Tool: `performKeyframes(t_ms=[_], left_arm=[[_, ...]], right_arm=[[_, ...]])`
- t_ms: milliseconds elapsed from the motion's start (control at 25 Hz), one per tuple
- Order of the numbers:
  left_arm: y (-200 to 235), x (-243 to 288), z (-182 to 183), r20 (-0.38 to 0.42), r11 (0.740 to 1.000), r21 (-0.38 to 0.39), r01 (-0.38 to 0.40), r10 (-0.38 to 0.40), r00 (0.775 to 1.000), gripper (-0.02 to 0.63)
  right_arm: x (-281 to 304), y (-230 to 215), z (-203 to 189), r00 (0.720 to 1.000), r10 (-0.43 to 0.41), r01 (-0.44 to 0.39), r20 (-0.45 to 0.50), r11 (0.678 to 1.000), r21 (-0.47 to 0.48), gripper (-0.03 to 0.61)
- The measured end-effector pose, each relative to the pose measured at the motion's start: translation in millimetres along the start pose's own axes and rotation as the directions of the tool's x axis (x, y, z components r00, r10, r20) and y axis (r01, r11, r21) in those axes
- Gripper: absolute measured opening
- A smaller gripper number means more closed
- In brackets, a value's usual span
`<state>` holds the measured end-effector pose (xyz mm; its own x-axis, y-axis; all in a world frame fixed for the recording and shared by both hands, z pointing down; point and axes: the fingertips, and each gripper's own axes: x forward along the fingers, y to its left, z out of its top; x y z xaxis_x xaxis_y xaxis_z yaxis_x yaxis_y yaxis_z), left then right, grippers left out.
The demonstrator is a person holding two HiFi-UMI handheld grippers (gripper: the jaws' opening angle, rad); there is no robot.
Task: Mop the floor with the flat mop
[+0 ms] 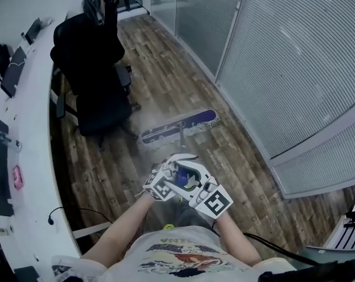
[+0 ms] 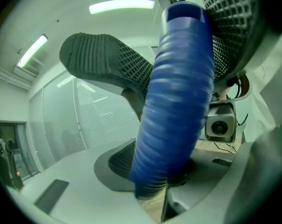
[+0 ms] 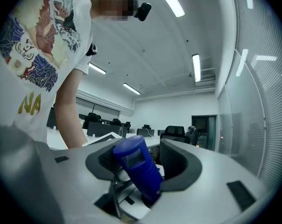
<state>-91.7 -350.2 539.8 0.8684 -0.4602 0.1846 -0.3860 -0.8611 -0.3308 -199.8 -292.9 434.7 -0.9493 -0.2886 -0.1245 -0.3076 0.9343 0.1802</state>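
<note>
1. The left gripper point(image 2: 150, 36) is held in front of the person's chest, with the bare left forearm point(image 1: 123, 225) bent inward. Its jaws clamp the ribbed blue mop handle point(image 2: 178, 92), a pad pressing on either side.
2. The right gripper point(image 3: 141, 152) is close beside it (in the head view the two marker cubes sit almost side by side), and the right forearm point(image 1: 239, 239) angles in. Its jaws grasp the top end of the same handle, which leans across the gap.
3. The flat mop head point(image 1: 180, 124) lies on the wooden floor point(image 1: 165, 81) ahead of the grippers, blurred.
4. A curved white desk point(image 1: 30, 157) runs along the left. A black office chair point(image 1: 92, 69) stands just left of the mop head.
5. A glass partition with blinds point(image 1: 283, 57) is near the mop head's right end.
</note>
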Motion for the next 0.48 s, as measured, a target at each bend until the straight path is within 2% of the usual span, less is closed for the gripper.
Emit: performKeyframes(t_ms=[40,200,480], left_arm=[[19.4,9.4,-4.8,-0.004,1.000,-0.006,-0.008,0.008,1.000,0.095],[98.3,51.4,-16.3,-0.017,0.999,-0.009,-0.032,0.032,0.999,0.095],[190.5,119.4,-39.4,-0.040,0.998,-0.025,-0.063,0.062,0.997,0.095]], right_arm=[[6.1,-19.4,-5.7,1.000,0.008,-0.008,-0.007,1.000,0.004,0.218],[30.2,-105.0,-8.6,0.998,0.013,-0.016,0.064,0.998,0.052,0.218],[41.2,-213.3,-43.0,0.998,0.065,-0.065,0.015,0.997,0.033,0.218]])
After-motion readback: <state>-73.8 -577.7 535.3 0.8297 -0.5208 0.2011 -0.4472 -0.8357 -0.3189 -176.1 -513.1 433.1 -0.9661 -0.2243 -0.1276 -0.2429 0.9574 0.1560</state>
